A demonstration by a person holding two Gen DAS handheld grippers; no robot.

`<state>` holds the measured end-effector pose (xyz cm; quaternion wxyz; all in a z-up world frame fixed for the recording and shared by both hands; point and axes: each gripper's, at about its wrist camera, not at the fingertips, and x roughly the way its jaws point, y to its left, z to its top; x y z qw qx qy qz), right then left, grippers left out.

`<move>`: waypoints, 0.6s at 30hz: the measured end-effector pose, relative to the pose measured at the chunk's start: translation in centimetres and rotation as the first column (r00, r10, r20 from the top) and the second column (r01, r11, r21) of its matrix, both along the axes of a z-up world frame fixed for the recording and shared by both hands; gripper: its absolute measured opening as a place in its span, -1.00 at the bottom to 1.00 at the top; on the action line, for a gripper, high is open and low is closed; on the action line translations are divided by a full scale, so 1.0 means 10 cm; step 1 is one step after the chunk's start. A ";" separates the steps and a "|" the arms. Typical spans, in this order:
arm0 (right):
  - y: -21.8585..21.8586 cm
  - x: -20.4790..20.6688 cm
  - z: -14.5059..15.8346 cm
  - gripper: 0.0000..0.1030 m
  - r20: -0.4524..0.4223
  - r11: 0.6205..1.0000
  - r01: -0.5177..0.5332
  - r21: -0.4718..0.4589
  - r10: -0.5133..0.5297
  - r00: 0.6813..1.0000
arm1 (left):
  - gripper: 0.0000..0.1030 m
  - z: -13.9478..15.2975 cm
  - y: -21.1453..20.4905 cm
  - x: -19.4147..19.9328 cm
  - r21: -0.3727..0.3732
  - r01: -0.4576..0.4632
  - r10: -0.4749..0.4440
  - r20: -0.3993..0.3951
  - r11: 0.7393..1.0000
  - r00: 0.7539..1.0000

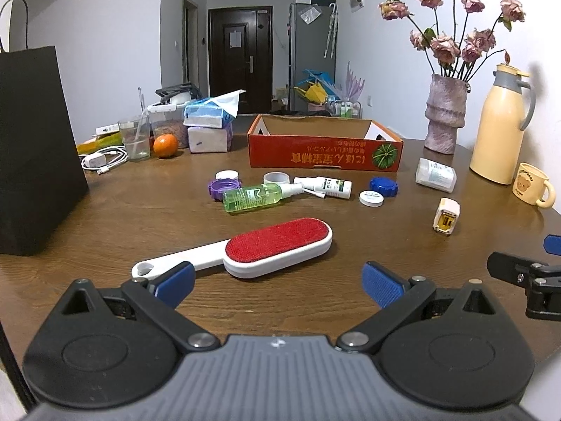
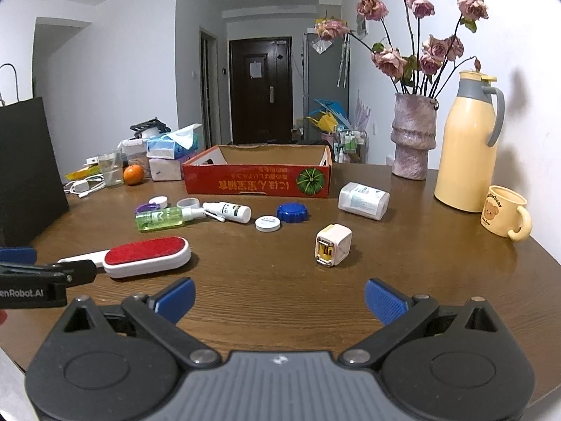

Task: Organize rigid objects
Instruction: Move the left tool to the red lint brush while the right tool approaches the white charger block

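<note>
A white lint brush with a red pad (image 1: 273, 245) (image 2: 145, 256) lies on the brown table (image 1: 315, 298) just ahead of my open left gripper (image 1: 278, 286). My right gripper (image 2: 280, 303) is open too, behind a small cream charger (image 2: 333, 249) (image 1: 446, 216). Farther back lie a green spray bottle (image 1: 254, 196) (image 2: 163, 218), a white spray bottle (image 1: 326, 186) (image 2: 231, 211), a blue lid (image 1: 384, 186) (image 2: 292, 212), a white round tin (image 1: 371, 198) (image 2: 268, 224), a purple lid (image 1: 224, 186) and a white bottle on its side (image 1: 436, 174) (image 2: 364, 200). An open red cardboard box (image 1: 324, 152) (image 2: 257, 179) stands behind them.
A black paper bag (image 1: 33, 154) stands at the left. At the right are a vase of dried roses (image 1: 444, 112), a yellow thermos jug (image 1: 499, 126) and a bear mug (image 1: 531, 184). Tissue packs (image 1: 208, 122), a glass, an orange (image 1: 165, 145) and a charger cable sit at the back left.
</note>
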<state>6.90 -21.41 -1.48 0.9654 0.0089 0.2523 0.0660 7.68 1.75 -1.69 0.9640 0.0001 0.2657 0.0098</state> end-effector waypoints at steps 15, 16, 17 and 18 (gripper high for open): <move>0.02 0.52 -0.20 1.00 -0.077 1.000 0.025 -0.004 -0.025 0.997 | 1.00 -0.17 0.09 0.57 0.005 -0.006 0.006 -0.070 1.000 0.998; 0.02 0.56 -0.21 1.00 -0.081 1.000 0.027 -0.005 -0.028 0.996 | 1.00 -0.19 0.10 0.61 0.007 -0.006 0.006 -0.072 1.000 0.997; 0.02 0.60 -0.23 1.00 -0.085 1.000 0.030 -0.005 -0.030 0.996 | 1.00 -0.20 0.11 0.65 0.009 -0.005 0.006 -0.076 1.000 0.997; 0.02 0.64 -0.24 1.00 -0.089 0.999 0.032 -0.005 -0.032 0.996 | 1.00 -0.21 0.12 0.68 0.013 -0.005 0.006 -0.079 1.000 0.997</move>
